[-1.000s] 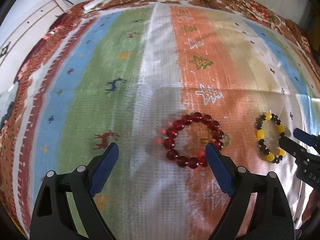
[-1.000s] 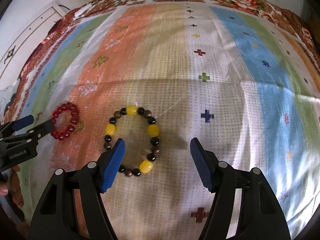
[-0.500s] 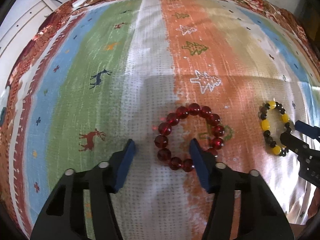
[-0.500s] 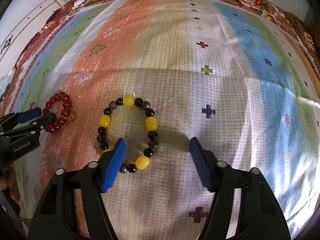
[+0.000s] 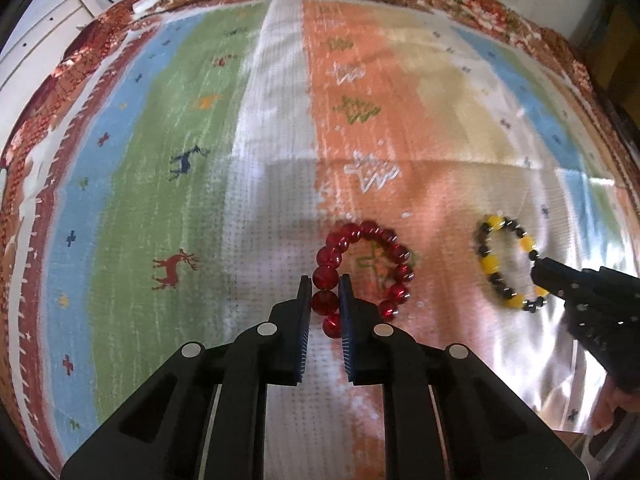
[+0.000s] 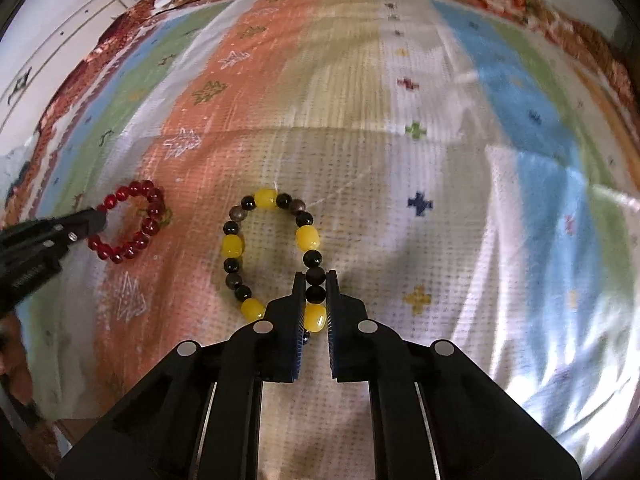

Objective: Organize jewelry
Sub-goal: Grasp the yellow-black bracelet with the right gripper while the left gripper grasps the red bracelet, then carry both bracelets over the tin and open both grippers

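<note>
2 grippers pinch bracelets: left gripper [image 5: 325, 295] the red bracelet [image 5: 362, 272], right gripper [image 6: 316, 292] the yellow-black bracelet [image 6: 272, 256].

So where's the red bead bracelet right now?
The red bracelet lies on the striped cloth, its near-left beads pinched in the left gripper, with the yellow-and-black bracelet to its right.

Red bead bracelet [image 5: 362, 270]: nearest beads partly hidden between the left gripper [image 5: 325, 294] pads.
Yellow-and-black bracelet [image 6: 272, 256]: near-side beads covered by the right gripper [image 6: 316, 290]; one bead barely visible below the pads.
Striped cloth [image 6: 500, 128]: far right of that bracelet, blurred and glare-washed; edges cut off.
White cabinet [image 5: 44, 28]: cropped at frame edge.
</note>
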`<control>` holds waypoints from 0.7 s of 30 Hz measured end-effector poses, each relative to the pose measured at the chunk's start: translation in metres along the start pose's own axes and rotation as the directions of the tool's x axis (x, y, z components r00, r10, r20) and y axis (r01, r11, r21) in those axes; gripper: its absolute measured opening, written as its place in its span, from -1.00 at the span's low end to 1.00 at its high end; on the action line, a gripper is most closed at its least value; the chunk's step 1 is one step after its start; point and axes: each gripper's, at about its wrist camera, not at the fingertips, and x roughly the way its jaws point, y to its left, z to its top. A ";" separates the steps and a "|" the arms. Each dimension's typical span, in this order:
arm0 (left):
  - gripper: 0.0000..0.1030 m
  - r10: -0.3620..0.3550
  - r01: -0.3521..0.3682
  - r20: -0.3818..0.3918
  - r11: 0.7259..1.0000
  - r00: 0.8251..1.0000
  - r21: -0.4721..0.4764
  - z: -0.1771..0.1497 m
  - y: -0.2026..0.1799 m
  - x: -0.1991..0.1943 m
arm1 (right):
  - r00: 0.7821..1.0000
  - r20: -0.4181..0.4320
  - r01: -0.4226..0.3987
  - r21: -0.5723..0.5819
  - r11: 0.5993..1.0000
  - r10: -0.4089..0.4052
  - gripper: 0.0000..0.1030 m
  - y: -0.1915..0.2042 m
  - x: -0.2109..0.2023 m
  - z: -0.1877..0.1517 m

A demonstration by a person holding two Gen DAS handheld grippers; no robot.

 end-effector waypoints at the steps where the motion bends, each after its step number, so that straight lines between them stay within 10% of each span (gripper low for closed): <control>1: -0.75 -0.008 0.008 0.010 1.000 1.000 0.002 0.000 -0.001 -0.005 | 1.000 0.013 0.020 -0.020 1.000 -0.019 -0.79 0.003 -0.004 0.000; 21: -0.75 -0.054 0.052 0.074 0.998 0.996 0.022 -0.009 -0.015 -0.046 | 0.992 0.122 0.014 -0.063 0.998 -0.006 -0.79 0.015 -0.059 -0.008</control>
